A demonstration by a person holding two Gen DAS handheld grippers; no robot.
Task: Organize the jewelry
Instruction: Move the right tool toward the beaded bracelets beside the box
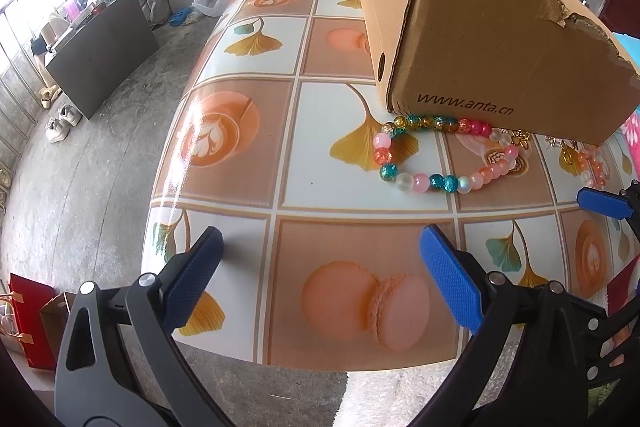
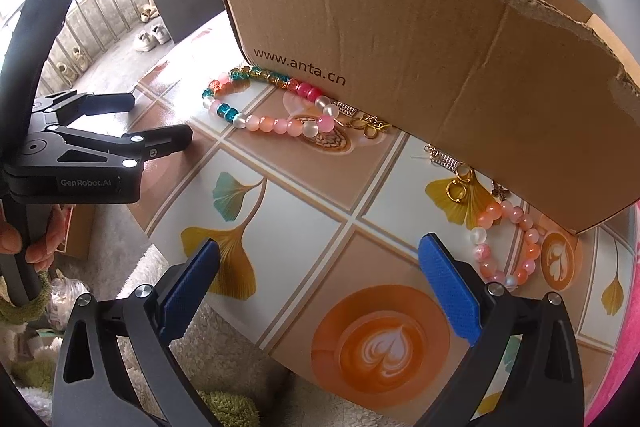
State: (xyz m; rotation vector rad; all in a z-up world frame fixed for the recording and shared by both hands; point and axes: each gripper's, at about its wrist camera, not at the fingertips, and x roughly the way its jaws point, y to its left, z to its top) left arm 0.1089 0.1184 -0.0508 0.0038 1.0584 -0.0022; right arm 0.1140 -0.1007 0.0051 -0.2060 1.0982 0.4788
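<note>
A bracelet of mixed teal, pink, gold and frosted beads (image 1: 436, 182) (image 2: 256, 123) lies on the tablecloth against the front of a torn cardboard box (image 1: 480, 27) (image 2: 400, 39). A smaller orange and pink bracelet (image 2: 530, 251) (image 1: 592, 163) lies at the box's right corner. Gold charms (image 2: 368, 125) and small gold and silver earrings (image 2: 456, 183) rest along the box's foot. My left gripper (image 1: 322, 233) (image 2: 159, 118) is open and holds nothing, short of the mixed bracelet. My right gripper (image 2: 320, 243) is wide open over the table, left of the orange bracelet and holding nothing.
The table (image 1: 320, 167) (image 2: 320, 207) wears a tiled cloth with leaves, coffee cups and macarons; its rounded edge runs close below both grippers. The floor to the left holds a dark cabinet (image 1: 104, 47), shoes (image 1: 62, 123) and a red bag (image 1: 28, 319). A hand (image 2: 36, 247) holds the left gripper's handle.
</note>
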